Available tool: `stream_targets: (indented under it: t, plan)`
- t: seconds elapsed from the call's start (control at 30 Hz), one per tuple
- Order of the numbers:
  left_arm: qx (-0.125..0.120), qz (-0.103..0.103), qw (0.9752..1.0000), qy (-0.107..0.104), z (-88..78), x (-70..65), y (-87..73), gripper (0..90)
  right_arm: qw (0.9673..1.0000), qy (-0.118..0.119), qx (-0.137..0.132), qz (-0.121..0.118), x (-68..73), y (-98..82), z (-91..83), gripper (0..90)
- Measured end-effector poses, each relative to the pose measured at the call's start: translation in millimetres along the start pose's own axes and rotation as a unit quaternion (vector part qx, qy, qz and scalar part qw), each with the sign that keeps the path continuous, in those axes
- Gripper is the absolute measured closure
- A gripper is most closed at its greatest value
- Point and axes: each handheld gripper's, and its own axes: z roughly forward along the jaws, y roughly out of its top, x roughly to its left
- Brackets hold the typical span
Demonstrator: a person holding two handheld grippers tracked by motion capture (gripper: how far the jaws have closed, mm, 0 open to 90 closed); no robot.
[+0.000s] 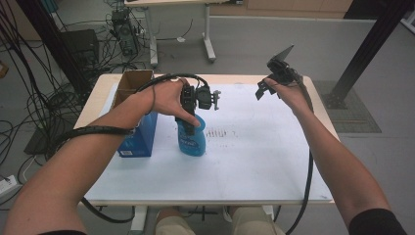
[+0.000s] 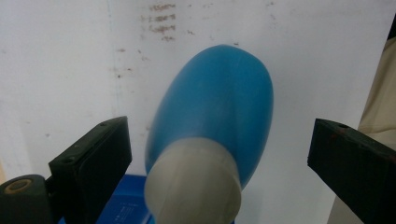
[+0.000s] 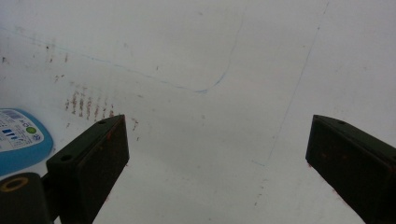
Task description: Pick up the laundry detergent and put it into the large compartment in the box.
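Black hand-held gripper (image 1: pixel 215 99) in each hand, thick black cables trailing, black short sleeves, beige shorts

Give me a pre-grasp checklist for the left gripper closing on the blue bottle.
1. Left gripper open: ok, jaws stand wide apart.
2. Bottle between the jaws: ok, its pale cap sits roughly midway.
3. Jaws touching the bottle: not ok, gaps on both sides.
4. Bottle upright on the table: ok in the high view.
5. Box off the bottle: cannot tell, it stands close at its left.
6. Right gripper out of the way: ok, open and raised over the far right.
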Motion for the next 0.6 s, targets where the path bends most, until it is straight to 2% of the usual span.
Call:
stream_targets:
  t: [0.23,0.6]
  plan:
    - [0.004,0.011,0.9999,0.005,3.8,-3.2,2.9,6.8,1.0,0.001,-0.001,-0.003,-1.2,-0.8,0.4,5.7]
    - [0.011,0.011,0.9999,0.0,12.6,-1.6,2.7,6.8,1.0,0.001,0.0,0.0,-2.0,-0.8,1.3,5.7]
